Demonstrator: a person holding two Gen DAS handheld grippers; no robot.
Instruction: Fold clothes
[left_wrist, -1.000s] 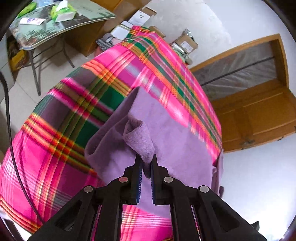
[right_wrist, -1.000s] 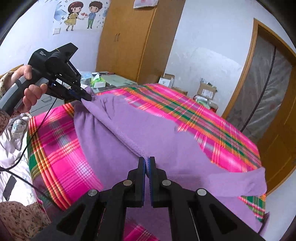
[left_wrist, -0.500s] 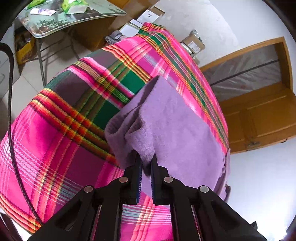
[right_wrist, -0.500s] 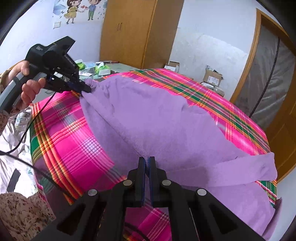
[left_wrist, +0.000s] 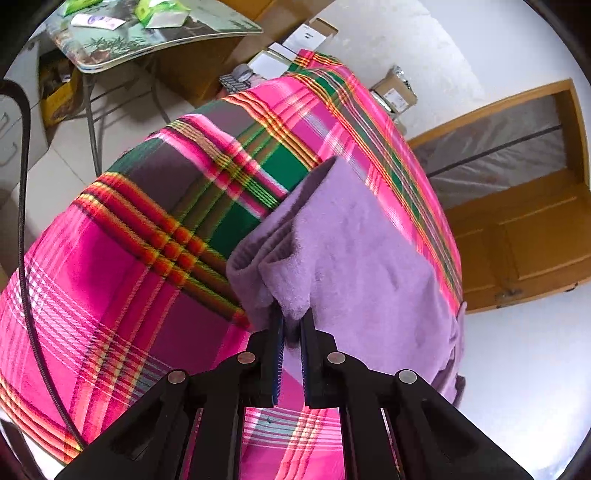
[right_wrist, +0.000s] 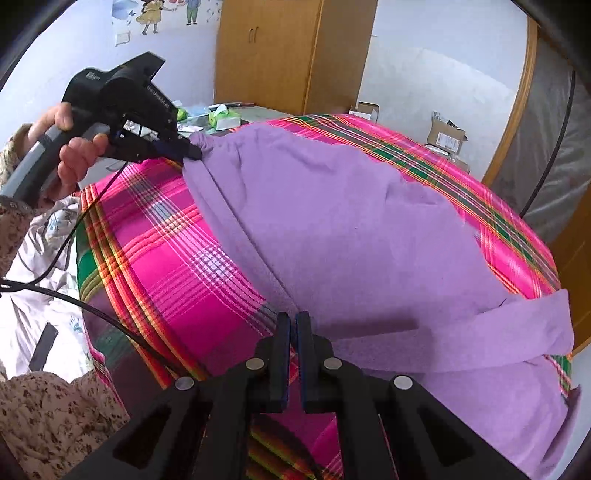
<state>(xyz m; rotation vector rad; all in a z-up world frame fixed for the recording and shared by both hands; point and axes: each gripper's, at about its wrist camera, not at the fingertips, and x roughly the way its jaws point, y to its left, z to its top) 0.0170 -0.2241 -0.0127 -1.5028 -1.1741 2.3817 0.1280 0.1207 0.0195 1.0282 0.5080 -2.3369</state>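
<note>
Left wrist view: left gripper (left_wrist: 291, 325) has its fingers (left_wrist: 275, 354) pinched on a bunched corner of the purple garment (left_wrist: 354, 258), fabric wadded up between the blue pads with a narrow gap left below the pinch. Garment lies spread on the pink plaid bedspread (left_wrist: 129, 266), running away from the gripper toward the far edge of the bed, where part of it hangs over the side. Near edge shows a doubled fold with two layers visible. Black cable (left_wrist: 26, 206) runs down the left of the frame. Background: glass-top table (left_wrist: 147, 40) with a green tissue pack (left_wrist: 159, 14), cardboard boxes (left_wrist: 397, 94) by the wall, wooden door (left_wrist: 524, 236) on the right. Right wrist view: right gripper (right_wrist: 293, 332) has its fingers pressed together on the near edge of the same garment (right_wrist: 332, 221), pads almost touching, only a thin layer of cloth between them. Left gripper (right_wrist: 194, 151) is visible at upper left, held in the person's hand (right_wrist: 74, 155), its tip clamped on the garment's far corner, which is lifted a little off the bedspread (right_wrist: 166, 258). Edge between the two grippers runs as a fairly straight line across the bed. A sleeve (right_wrist: 517, 332) lies folded across the lower right part of the garment. Floral sleeve (right_wrist: 55, 413) of the person at lower left, wardrobe (right_wrist: 280, 51) and wall sticker (right_wrist: 162, 14) behind.
</note>
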